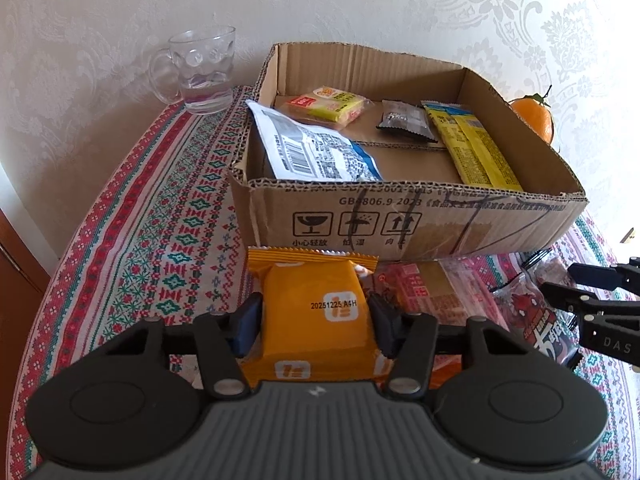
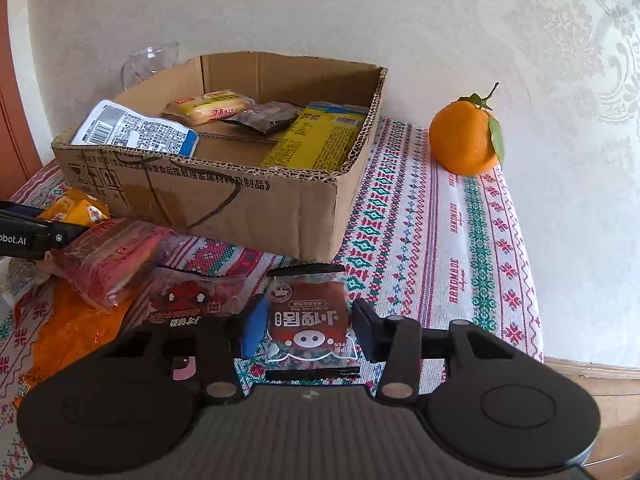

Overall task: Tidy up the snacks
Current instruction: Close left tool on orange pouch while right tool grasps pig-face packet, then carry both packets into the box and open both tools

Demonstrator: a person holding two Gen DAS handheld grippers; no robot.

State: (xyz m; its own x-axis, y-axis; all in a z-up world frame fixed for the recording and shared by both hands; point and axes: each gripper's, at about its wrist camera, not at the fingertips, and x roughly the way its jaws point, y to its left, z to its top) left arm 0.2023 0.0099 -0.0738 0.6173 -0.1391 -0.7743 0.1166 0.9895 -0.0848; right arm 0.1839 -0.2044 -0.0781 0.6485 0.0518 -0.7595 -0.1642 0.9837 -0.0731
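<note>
An open cardboard box point(image 1: 400, 216) point(image 2: 256, 208) holds a white-blue pouch point(image 1: 316, 148), a yellow cake pack point(image 1: 332, 106), a dark small pack point(image 1: 406, 120) and a long yellow pack point(image 1: 476, 148). My left gripper point(image 1: 314, 320) is shut on an orange snack pack point(image 1: 316, 316) just in front of the box. My right gripper point(image 2: 306, 326) has its jaws around a small brown pig-print pack point(image 2: 308, 316) that lies on the tablecloth; the fingers touch or nearly touch its sides. The left gripper shows at the left edge of the right wrist view point(image 2: 32, 234).
Loose snacks lie in front of the box: a red pack point(image 2: 108, 258), a red-dark pack point(image 2: 192, 300), an orange wrapper point(image 2: 76, 324). A glass mug point(image 1: 200, 74) stands left of the box. An orange fruit point(image 2: 466, 140) sits at its right by the wall. The patterned tablecloth point(image 2: 440, 248) ends at the right edge.
</note>
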